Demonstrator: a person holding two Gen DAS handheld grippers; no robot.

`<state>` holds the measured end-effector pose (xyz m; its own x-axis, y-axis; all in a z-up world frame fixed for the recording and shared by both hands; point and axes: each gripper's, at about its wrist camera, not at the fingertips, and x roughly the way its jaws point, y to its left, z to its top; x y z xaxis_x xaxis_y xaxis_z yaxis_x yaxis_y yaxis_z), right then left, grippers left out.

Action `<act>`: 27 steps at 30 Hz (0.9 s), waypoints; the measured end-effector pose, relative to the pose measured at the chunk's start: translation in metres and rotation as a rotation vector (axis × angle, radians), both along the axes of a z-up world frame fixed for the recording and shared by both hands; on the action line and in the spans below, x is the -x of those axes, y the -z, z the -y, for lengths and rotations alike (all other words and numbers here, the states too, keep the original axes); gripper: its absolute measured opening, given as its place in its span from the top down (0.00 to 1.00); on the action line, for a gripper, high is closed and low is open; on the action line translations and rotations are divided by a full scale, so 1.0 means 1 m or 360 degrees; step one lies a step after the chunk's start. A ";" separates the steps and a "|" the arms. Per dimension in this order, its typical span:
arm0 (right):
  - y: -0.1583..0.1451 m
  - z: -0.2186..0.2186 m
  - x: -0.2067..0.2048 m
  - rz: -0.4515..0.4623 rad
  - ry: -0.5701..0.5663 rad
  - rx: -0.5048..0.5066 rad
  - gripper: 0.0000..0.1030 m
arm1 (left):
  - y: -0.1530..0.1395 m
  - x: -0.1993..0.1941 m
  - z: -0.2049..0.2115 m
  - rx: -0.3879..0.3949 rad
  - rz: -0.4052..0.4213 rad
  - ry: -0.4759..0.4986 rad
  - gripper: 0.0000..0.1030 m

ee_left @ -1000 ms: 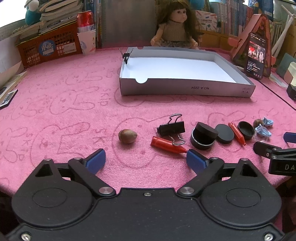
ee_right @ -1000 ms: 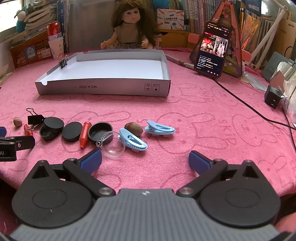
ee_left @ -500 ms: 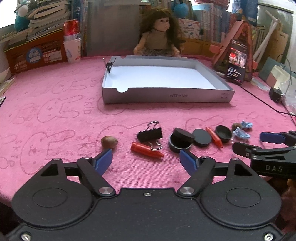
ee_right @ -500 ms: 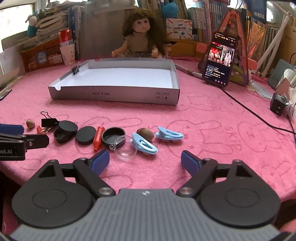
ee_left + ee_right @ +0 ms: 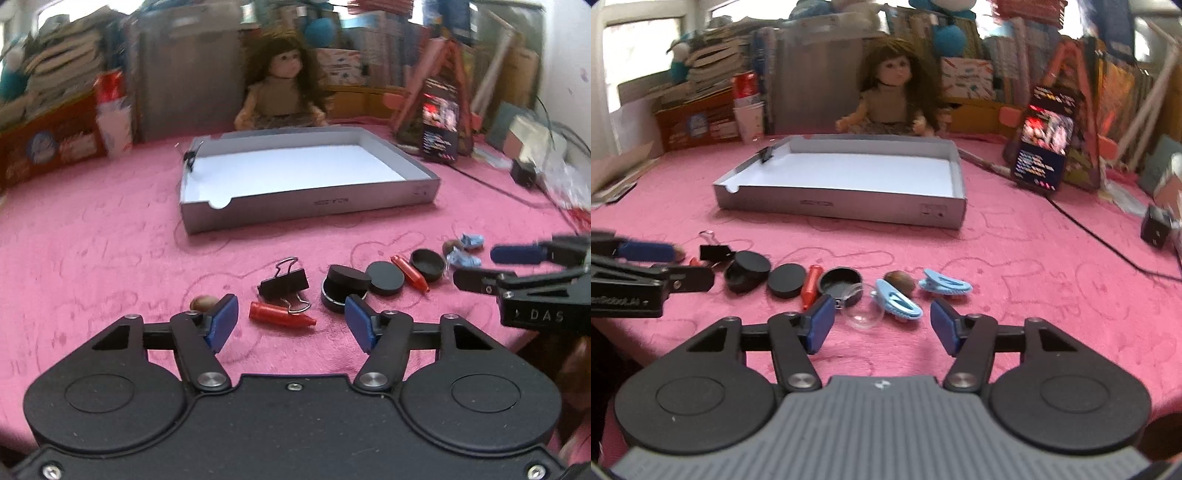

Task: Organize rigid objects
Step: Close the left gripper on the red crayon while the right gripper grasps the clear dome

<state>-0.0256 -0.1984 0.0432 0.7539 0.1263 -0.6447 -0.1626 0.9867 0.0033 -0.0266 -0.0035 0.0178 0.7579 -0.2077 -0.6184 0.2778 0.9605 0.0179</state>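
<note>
Left wrist view: the left gripper [image 5: 291, 321] hangs over the near edge of the pink table cloth [image 5: 92, 240], its blue pads about half apart and closing, with nothing pressed between them. Beyond the gap lies a red crayon [image 5: 281, 314], long axis across the view, tip pointing right. A black binder clip [image 5: 284, 284] sits just behind it, wire handles toward the far side and toward the crayon. A brown nut [image 5: 201, 302] shows just behind the left pad. To the right run a black round tin [image 5: 343, 290] with its lid askew, a flat black disc [image 5: 386, 277], a second red crayon [image 5: 410, 273] lying slantwise with its tip toward the near right, a black cap [image 5: 428, 260], another nut and two blue hair clips [image 5: 465, 256]. The right gripper [image 5: 517, 266] reaches in from the right edge. The grey box lid [image 5: 314, 203] lies toward the far side, its long axis across the table, with a small clip on its left wall. A doll [image 5: 282, 92] sits behind it.

Right wrist view: the right gripper [image 5: 882, 321] is about half open and closing, gripping nothing. A clear dome [image 5: 864, 310] and a blue hair clip [image 5: 897, 302] lie just beyond the gap; that clip runs from far left to near right. A brown nut [image 5: 899, 280] touches it, and the second blue clip [image 5: 943, 286] lies crosswise to the right. A phone [image 5: 1043, 147] stands at the far right, its cable [image 5: 1108, 243] trailing over the cloth.
</note>
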 end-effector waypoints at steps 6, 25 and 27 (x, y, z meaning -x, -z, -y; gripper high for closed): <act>0.002 -0.010 -0.002 0.0013 -0.0042 0.0087 0.43 | 0.008 -0.005 0.004 -0.0090 0.0003 0.0080 0.41; 0.004 -0.023 -0.003 0.0037 -0.0127 0.0201 0.69 | 0.011 -0.002 -0.006 0.0044 -0.0059 0.0060 0.59; 0.003 -0.022 -0.003 0.0027 -0.0133 0.0176 0.69 | 0.008 0.001 -0.006 0.0059 -0.0058 0.0052 0.59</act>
<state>-0.0225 -0.1763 0.0402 0.7545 0.1182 -0.6456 -0.2433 0.9639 -0.1079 -0.0274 0.0029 0.0096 0.7274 -0.2551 -0.6371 0.3088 0.9507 -0.0281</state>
